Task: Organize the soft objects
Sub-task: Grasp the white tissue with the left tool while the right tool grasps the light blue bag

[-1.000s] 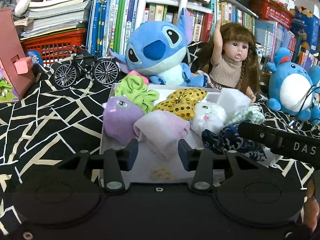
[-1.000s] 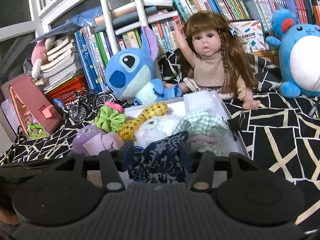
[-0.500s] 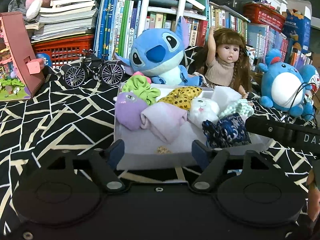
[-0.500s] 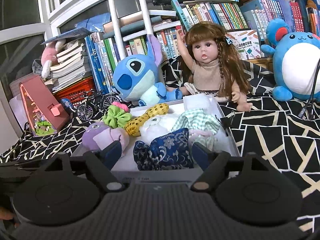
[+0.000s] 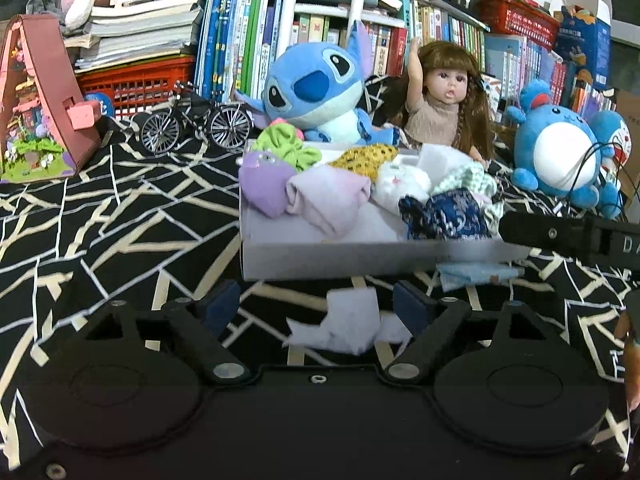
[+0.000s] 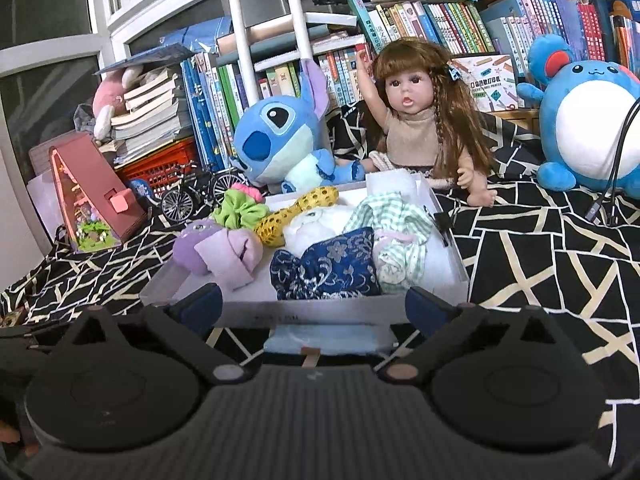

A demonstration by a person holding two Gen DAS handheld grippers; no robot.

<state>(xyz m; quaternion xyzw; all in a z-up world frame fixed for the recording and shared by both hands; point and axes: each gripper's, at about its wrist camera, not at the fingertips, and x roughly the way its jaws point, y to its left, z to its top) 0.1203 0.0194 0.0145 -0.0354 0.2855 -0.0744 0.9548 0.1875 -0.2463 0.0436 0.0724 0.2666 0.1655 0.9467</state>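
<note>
1. A white box (image 6: 320,312) packed with soft stuff is seen mid-frame in both wrist views, on the black cloth with pale lines (image 5: 100,208). The purple plush (image 5: 264,184), lilac folded cloth (image 5: 328,196), green scrunchie (image 5: 286,150), gold sequin piece (image 5: 366,158), white fluffy toy (image 5: 400,186), checked cloth (image 6: 396,236) and navy floral pouch (image 6: 328,266) are all inside it.

2. The left gripper (image 5: 316,304) is seen with its jaws opening, spread wide, nothing pinched. A crumpled white cloth (image 5: 348,330) lies low in the frame on the black cloth between the jaws, not pressed by either pad as far as can be told.

3. The right gripper (image 6: 314,306) is opening too, jaws about as wide as they look able to go, and empty. The box front sits between its fingers, and a light blue folded cloth (image 6: 324,340) lies just in front of the box, at the lower middle of that view.

4. So two soft things are judged to be left outside the box: the white one and the light blue one.

5. To do the next pick well, probably one loose piece should be taken per gripper. The jaws should be lowered over the bulk of the fabric, not an edge, so a corner isn't dragged along.

6. The black cloth underneath should be kept out of the pinch; limp fabric bunches easily.

7. Free space in the box looks to be at its near front, so the drop could be aimed there.
</note>
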